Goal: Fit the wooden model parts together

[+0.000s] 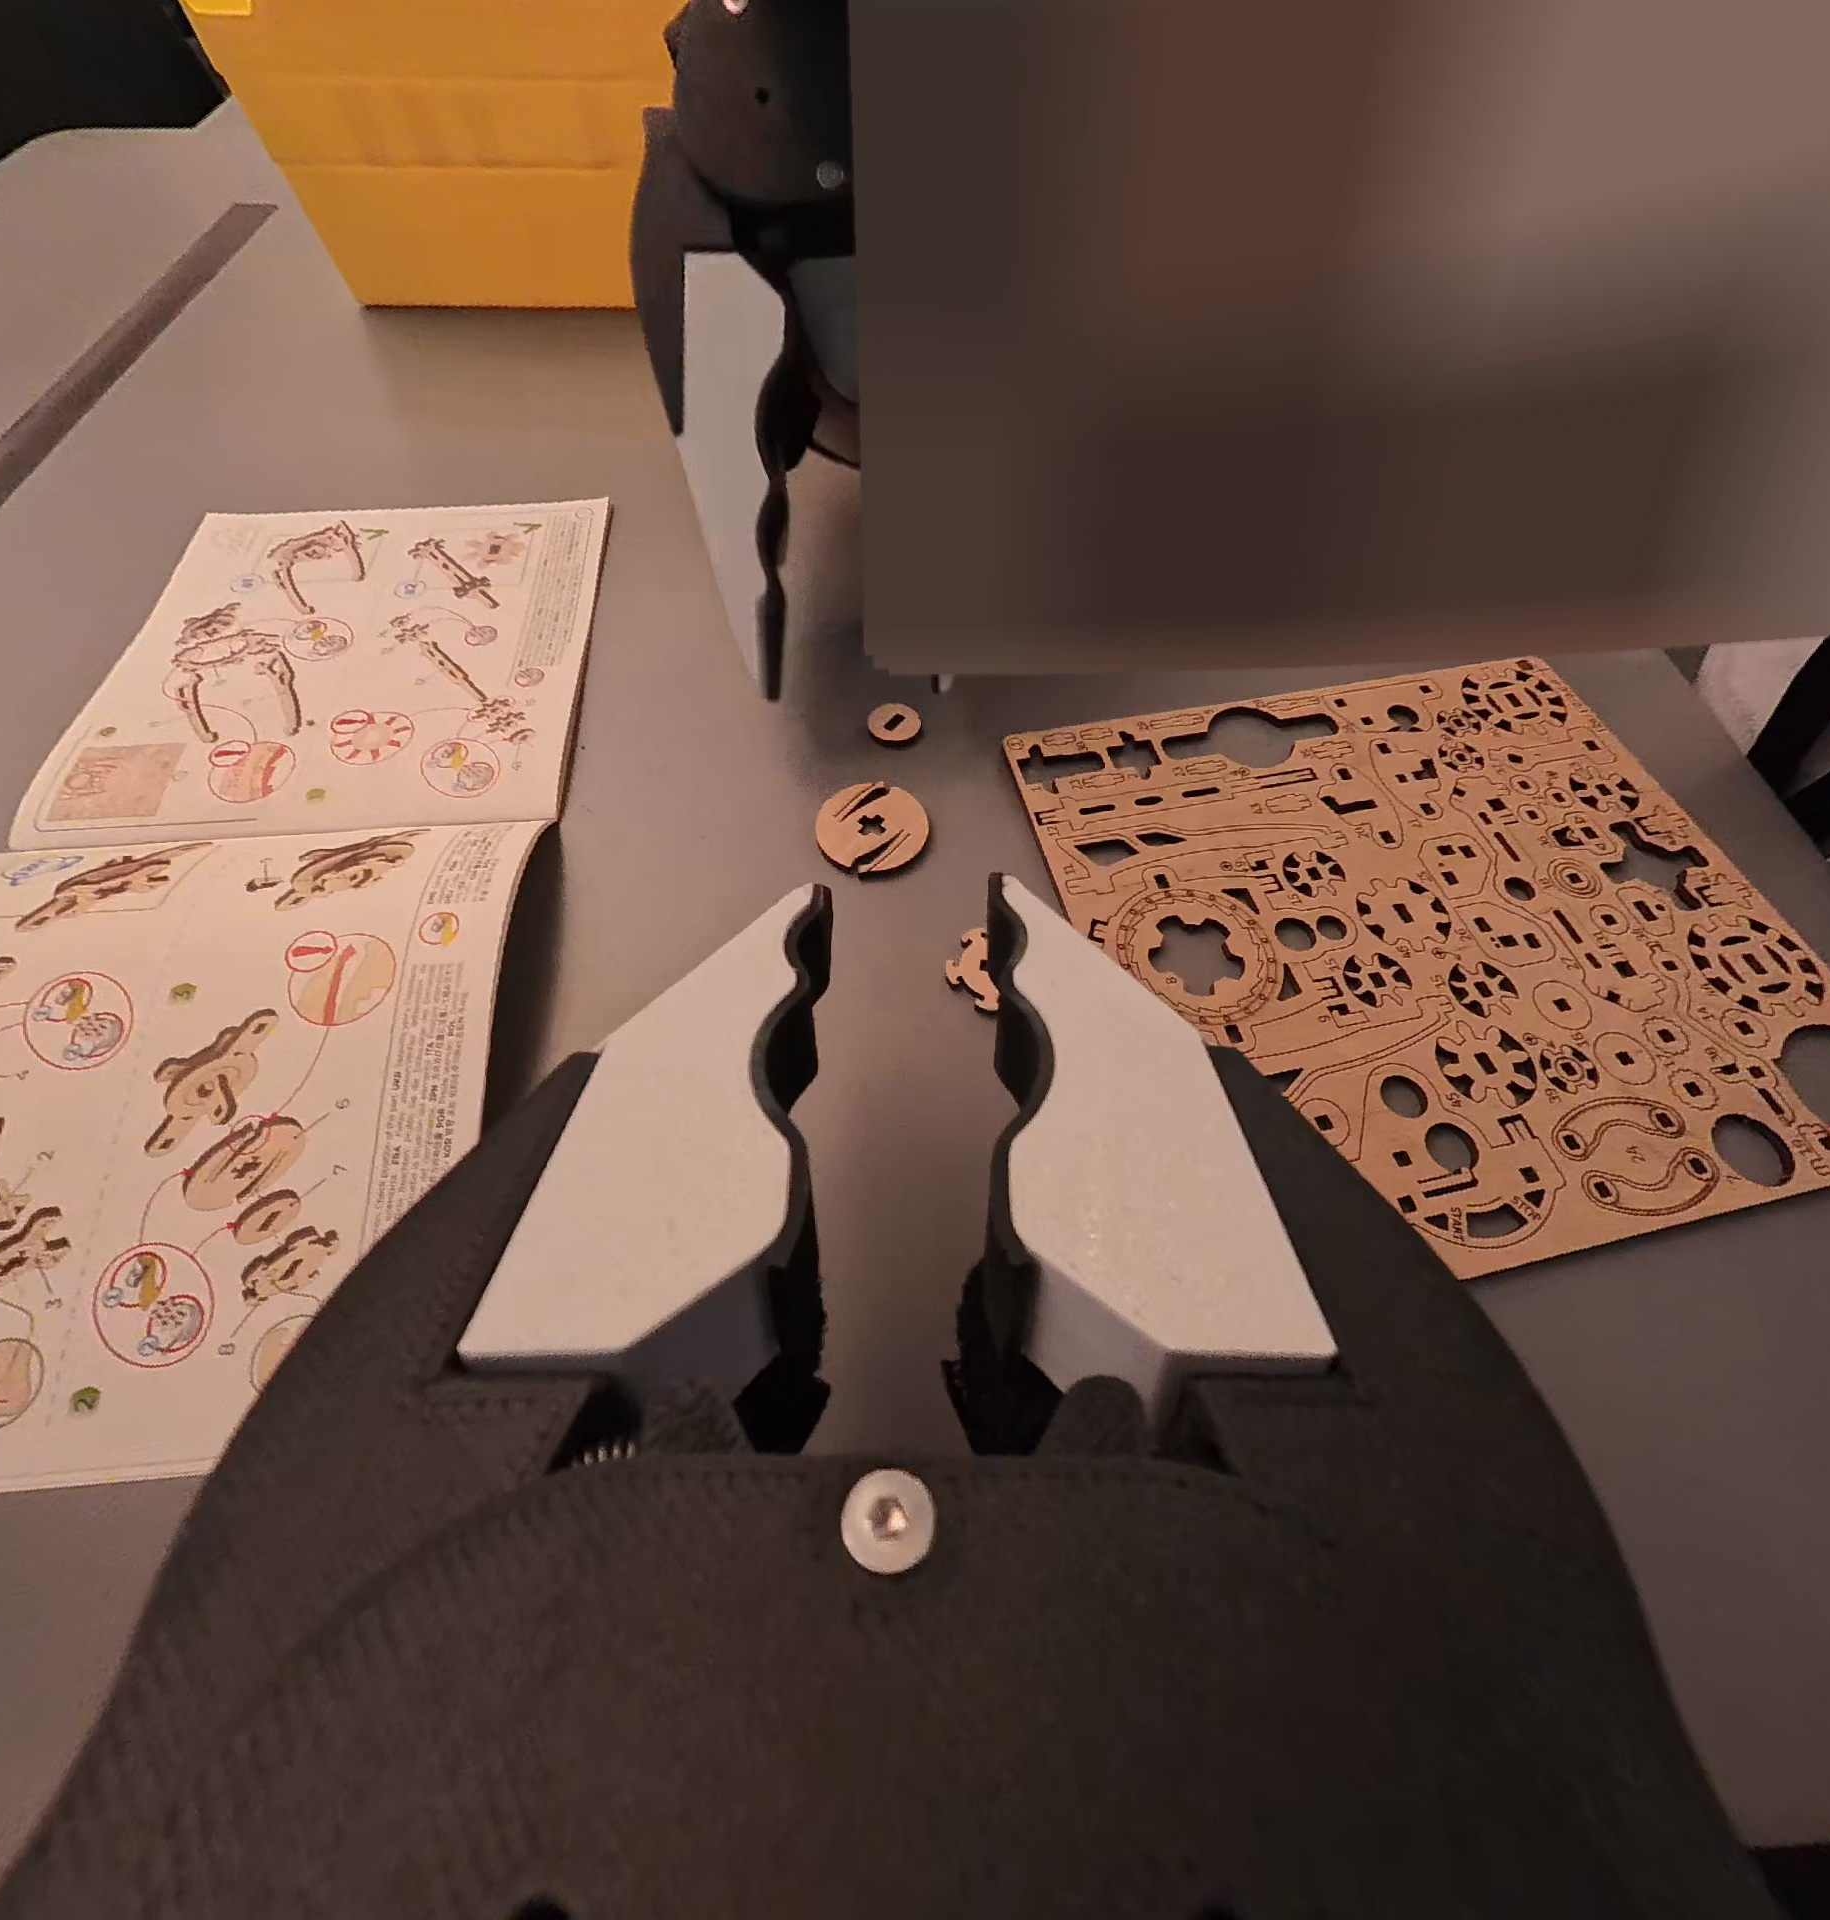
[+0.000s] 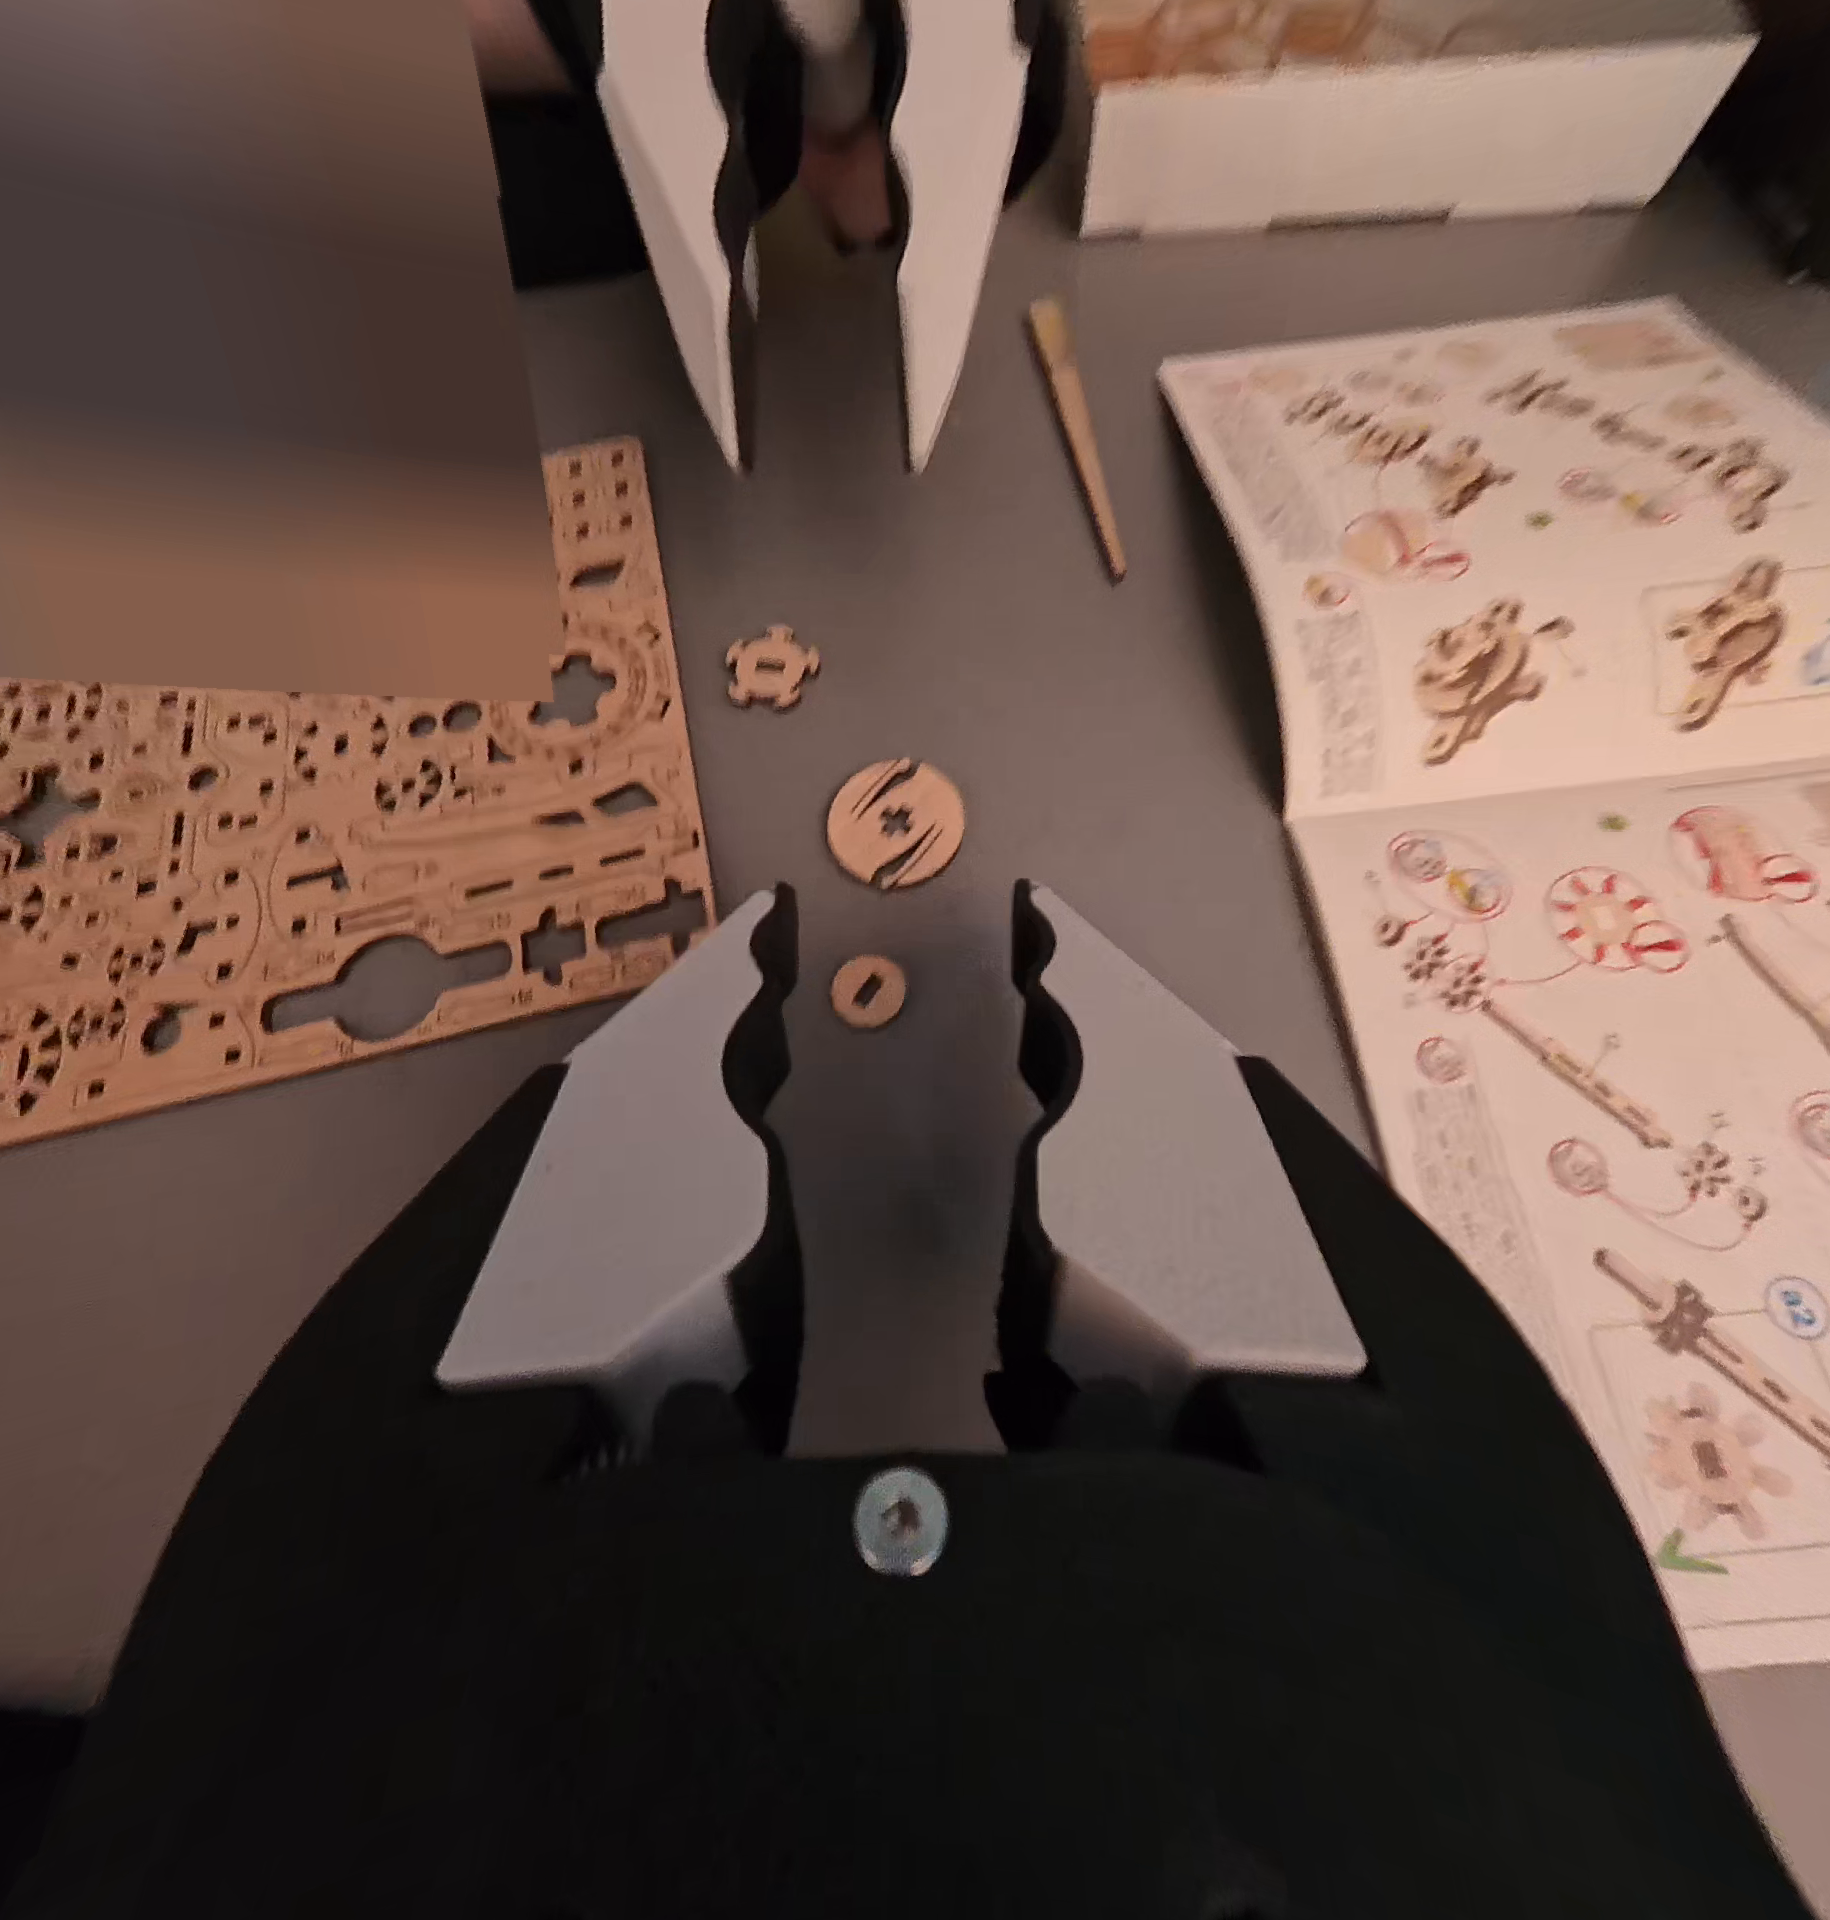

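Three loose wooden parts lie in a row on the grey table. A large disc (image 1: 872, 829) (image 2: 894, 823) with a cross hole is in the middle. A small washer (image 1: 894, 722) (image 2: 867, 994) lies between my right fingertips. A notched gear (image 1: 973, 968) (image 2: 772, 666) sits by my left gripper's right fingertip. My left gripper (image 1: 909, 904) is open and empty, near the disc. My right gripper (image 2: 898, 899) is open and empty over the washer. Each gripper shows opposite in the other view, the right one (image 1: 776, 675) and the left one (image 2: 823, 462).
A laser-cut plywood sheet (image 1: 1430, 956) (image 2: 267, 852) lies beside the parts. An open instruction booklet (image 1: 267, 935) (image 2: 1576, 883) lies on the other side. A wooden stick (image 2: 1077, 436) lies near the booklet. A yellow box (image 1: 443, 156) and a white box (image 2: 1410, 135) stand at the table ends. The gap from one gripper's tips to the other's is roughly 8 cm. From the right gripper's tips to the large disc (image 1: 872, 829) is close to 4 cm. Look for it in the right wrist view (image 2: 889, 807) too. My left gripper's tips are some 5 cm from the notched gear (image 2: 772, 666).
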Motion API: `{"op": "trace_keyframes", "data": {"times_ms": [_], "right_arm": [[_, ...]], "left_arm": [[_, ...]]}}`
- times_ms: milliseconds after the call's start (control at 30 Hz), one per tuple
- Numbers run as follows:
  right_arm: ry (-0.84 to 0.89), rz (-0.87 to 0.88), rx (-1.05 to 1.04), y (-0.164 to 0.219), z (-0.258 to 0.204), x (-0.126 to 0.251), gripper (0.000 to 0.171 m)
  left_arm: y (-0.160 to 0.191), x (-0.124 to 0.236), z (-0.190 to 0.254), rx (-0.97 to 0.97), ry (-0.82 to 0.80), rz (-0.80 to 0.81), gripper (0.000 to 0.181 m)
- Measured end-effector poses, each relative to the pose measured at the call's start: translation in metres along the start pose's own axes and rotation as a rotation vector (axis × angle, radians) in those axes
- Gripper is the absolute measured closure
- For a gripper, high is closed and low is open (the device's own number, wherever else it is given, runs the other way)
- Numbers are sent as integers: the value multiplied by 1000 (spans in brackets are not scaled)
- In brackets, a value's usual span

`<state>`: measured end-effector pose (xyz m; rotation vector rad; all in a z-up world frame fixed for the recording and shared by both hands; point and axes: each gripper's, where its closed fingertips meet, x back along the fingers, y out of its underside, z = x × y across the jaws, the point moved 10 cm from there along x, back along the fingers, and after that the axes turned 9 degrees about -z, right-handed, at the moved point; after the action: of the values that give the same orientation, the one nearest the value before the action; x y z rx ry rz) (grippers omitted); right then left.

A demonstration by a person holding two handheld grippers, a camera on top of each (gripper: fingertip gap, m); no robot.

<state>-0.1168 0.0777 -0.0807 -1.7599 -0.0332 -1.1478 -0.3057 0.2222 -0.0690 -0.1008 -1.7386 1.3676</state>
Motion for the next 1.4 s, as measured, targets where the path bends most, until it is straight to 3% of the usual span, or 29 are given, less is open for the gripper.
{"op": "trace_keyframes", "data": {"times_ms": [100,267,467,600,1067,1400], "right_arm": [[33,54,-22,-11,2,-7,130],[53,-80,39,-10,-5,-25,129],[48,-103,11,-14,-7,-33,126],[71,-124,47,-15,-11,-33,141],[192,-158,183,-20,-18,-32,141],[275,-88,210,-26,-18,-23,141]], "left_arm": [[-1,-2,0,4,7,0,153],[-2,-6,2,-18,-3,-20,153],[-2,-5,0,-4,-13,-6,151],[-2,-3,-1,10,-15,7,151],[-1,-1,-3,10,-23,16,150],[-1,-3,-2,-10,-42,-1,148]]}}
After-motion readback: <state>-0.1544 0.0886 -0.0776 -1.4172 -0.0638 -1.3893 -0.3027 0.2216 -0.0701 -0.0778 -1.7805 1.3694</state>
